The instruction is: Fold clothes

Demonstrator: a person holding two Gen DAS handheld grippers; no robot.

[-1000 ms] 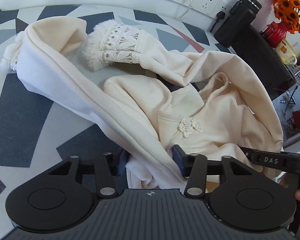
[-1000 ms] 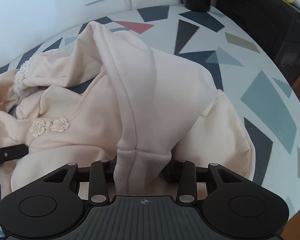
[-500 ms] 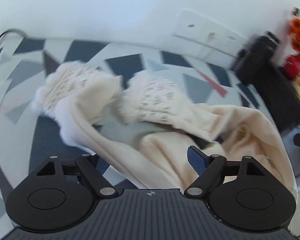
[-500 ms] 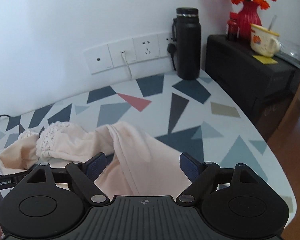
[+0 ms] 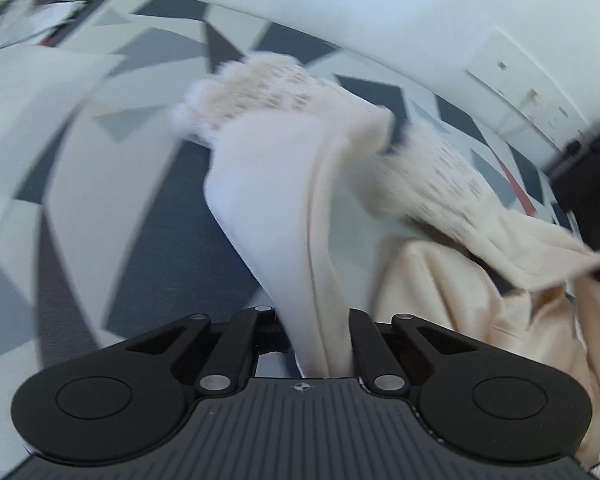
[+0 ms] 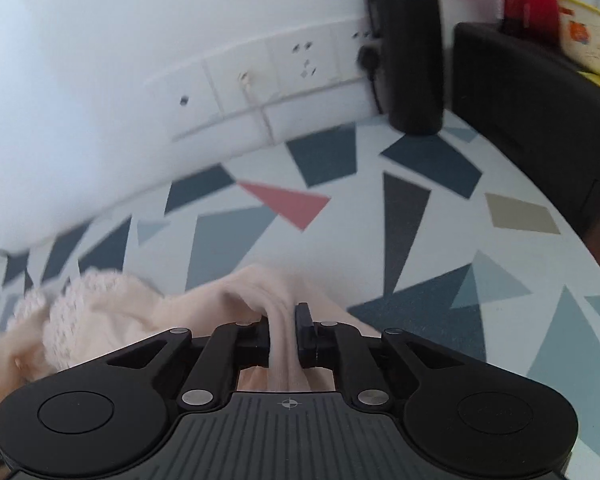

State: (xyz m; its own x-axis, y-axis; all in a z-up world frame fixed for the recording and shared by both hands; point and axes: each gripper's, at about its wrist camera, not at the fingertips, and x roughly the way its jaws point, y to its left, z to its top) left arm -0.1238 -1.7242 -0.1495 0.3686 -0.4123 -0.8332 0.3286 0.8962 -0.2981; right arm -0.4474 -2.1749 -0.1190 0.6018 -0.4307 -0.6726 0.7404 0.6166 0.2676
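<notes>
A cream garment (image 5: 452, 288) with fluffy knitted cuffs lies bunched on the patterned table (image 5: 148, 216). My left gripper (image 5: 318, 340) is shut on a pale fold of the garment's edge, and the cloth rises taut from between its fingers toward one cuff (image 5: 260, 92). The second cuff (image 5: 432, 176) lies to the right. In the right wrist view my right gripper (image 6: 284, 340) is shut on a narrow pinched ridge of the same garment (image 6: 260, 292). A fluffy cuff (image 6: 88, 312) shows at its left. Both views are motion-blurred.
A black flask (image 6: 412, 48) stands by the wall sockets (image 6: 260, 80). A dark cabinet (image 6: 532, 92) at the right carries a red vase and a mug. Cables (image 5: 40, 12) lie at the table's far left. The table edge (image 6: 580, 248) curves away at the right.
Both grippers opened wide half a second ago and have now closed on folds of the garment. The left view has swung left, and the right view has drawn closer to the table.
</notes>
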